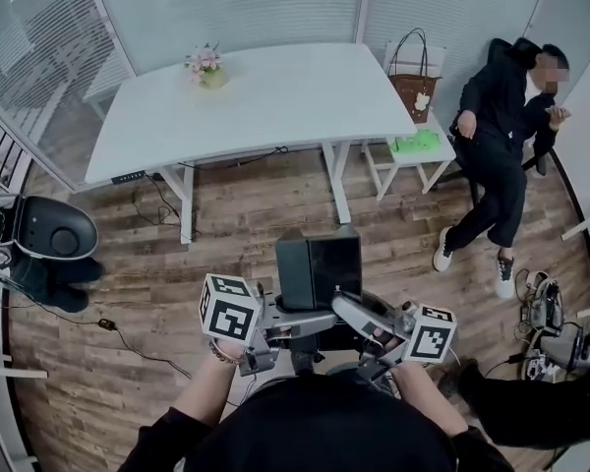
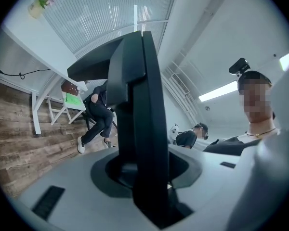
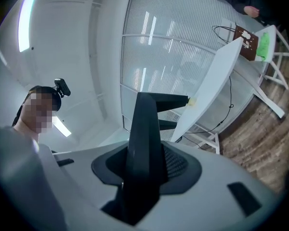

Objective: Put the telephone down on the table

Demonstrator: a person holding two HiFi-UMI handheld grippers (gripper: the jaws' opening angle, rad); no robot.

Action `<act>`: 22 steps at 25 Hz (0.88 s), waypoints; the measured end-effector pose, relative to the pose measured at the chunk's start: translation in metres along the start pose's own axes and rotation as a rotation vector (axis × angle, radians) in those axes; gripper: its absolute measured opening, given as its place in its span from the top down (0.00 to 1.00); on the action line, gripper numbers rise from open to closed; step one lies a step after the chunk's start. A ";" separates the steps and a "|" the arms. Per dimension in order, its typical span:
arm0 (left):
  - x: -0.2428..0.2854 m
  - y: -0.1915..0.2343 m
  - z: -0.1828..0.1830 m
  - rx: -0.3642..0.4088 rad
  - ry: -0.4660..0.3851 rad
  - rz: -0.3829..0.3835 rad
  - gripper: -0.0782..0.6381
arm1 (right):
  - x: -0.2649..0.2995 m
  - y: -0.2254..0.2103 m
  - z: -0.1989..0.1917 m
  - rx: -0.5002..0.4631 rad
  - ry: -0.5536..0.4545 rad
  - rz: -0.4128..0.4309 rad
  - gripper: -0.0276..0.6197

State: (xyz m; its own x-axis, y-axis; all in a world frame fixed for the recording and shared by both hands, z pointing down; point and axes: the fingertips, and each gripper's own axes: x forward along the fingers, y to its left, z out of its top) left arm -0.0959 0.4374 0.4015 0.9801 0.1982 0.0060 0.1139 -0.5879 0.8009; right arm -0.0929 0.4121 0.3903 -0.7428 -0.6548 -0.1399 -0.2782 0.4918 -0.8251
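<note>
Two grips: your left hand-held gripper point(image 1: 293, 328) and right hand-held gripper point(image 1: 352, 315), each partly closed, clamp the telephone point(image 1: 318, 268) from 9 and 3 o'clock.
Progress: not set down yet; it hangs over the floor point(image 1: 226, 214), with the counter point(image 1: 275, 91) well apart at 12 o'clock.
Telephone: dark, boxy, upright.

Well short of the long white table point(image 1: 295, 96), the bottom of the black box-shaped telephone point(image 1: 320, 264) hides behind your left gripper point(image 1: 300, 321) and right gripper point(image 1: 346, 308). The bottom edge cuts off your dark sleeves point(image 1: 167, 439). Left of the table, a dark round thing point(image 1: 54, 232) lies by the edge; you cannot tell what it is.
</note>
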 end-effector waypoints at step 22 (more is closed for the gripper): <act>0.015 0.072 0.095 0.007 -0.038 0.050 0.64 | 0.048 -0.065 0.088 -0.009 0.045 0.040 0.71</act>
State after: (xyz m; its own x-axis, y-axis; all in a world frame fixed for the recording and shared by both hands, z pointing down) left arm -0.0576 0.3237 0.4029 0.9901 0.1382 0.0231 0.0655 -0.6020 0.7958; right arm -0.0569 0.2978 0.3892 -0.7803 -0.6077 -0.1477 -0.2530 0.5228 -0.8141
